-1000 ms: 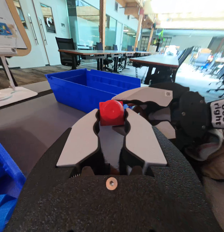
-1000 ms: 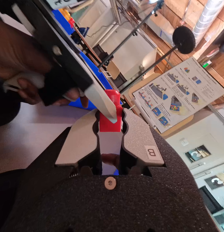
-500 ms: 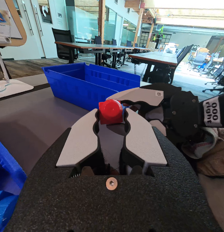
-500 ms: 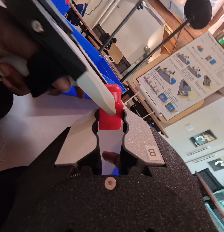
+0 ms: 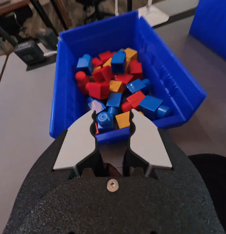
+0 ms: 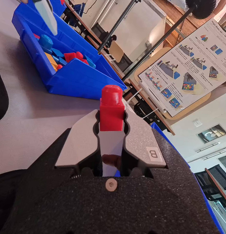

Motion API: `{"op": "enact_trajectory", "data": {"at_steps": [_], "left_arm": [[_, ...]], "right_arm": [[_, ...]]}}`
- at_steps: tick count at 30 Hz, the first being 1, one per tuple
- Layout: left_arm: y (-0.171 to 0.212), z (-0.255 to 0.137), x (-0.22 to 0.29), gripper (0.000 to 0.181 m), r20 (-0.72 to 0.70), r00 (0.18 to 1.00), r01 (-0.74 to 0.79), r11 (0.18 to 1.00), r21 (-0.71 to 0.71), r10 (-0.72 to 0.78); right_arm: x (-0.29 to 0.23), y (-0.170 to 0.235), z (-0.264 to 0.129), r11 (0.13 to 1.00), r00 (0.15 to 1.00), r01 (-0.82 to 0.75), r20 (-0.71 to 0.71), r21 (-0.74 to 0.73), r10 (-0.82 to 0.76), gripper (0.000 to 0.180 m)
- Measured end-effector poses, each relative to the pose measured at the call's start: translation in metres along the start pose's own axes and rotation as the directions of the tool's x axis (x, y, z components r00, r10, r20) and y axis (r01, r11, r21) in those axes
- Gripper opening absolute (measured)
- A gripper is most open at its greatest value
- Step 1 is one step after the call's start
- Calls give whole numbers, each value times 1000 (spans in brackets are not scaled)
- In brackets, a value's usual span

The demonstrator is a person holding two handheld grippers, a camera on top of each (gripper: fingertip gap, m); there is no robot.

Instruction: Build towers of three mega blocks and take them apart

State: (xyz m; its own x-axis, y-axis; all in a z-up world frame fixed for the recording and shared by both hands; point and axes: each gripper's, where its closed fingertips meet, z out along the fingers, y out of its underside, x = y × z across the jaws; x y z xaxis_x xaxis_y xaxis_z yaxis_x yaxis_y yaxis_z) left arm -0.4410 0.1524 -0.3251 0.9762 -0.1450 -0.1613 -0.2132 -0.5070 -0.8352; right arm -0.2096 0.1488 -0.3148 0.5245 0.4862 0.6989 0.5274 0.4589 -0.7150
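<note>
The right gripper is closed on one red mega block, which sits between the fingertips with its round stud pointing away from the camera. Nothing is attached to this block. The left gripper has its jaws apart and holds nothing; its tips hang over the near wall of a blue bin.

This bin stands on the grey table and is full of loose mega blocks in red, blue and orange, lying in all directions. In the right wrist view the same bin is beyond the red block, with a light finger of the left gripper above its far end.

A second blue bin stands well apart at the right. Behind the table are an instruction board on a stand and black tripod poles.
</note>
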Motion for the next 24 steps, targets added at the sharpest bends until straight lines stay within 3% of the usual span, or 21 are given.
{"op": "enact_trajectory", "data": {"at_steps": [7, 9, 16, 19, 21, 24], "left_arm": [[40, 33, -21, 35, 61, 994, -73, 955, -288, 94], [38, 40, -10, 35, -38, 998, -64, 953, -297, 55], [38, 46, -15, 33, -40, 997, -78, 931, -358, 68], [28, 47, -14, 30, -34, 999, -32, 973, -227, 25], [-2, 35, -14, 29, -56, 996, 75, 997, 8, -74], [-62, -8, 4, 29, -309, 936, 283, 879, 383, -167]], "right_arm": [[0, -1, -1, 1000, 1000, 10, -3, 10, -10, 35], [1, -1, -1, 1000, 1000, 17, -10, 10, -17, 35], [3, 0, -1, 999, 999, 39, -22, 4, -39, 35], [3, -1, -1, 1000, 1000, 15, -16, 7, -15, 35], [4, 0, -2, 1000, 1000, -23, -7, 11, 23, 36], [4, 0, -1, 998, 998, -67, 8, 12, 67, 36]]}}
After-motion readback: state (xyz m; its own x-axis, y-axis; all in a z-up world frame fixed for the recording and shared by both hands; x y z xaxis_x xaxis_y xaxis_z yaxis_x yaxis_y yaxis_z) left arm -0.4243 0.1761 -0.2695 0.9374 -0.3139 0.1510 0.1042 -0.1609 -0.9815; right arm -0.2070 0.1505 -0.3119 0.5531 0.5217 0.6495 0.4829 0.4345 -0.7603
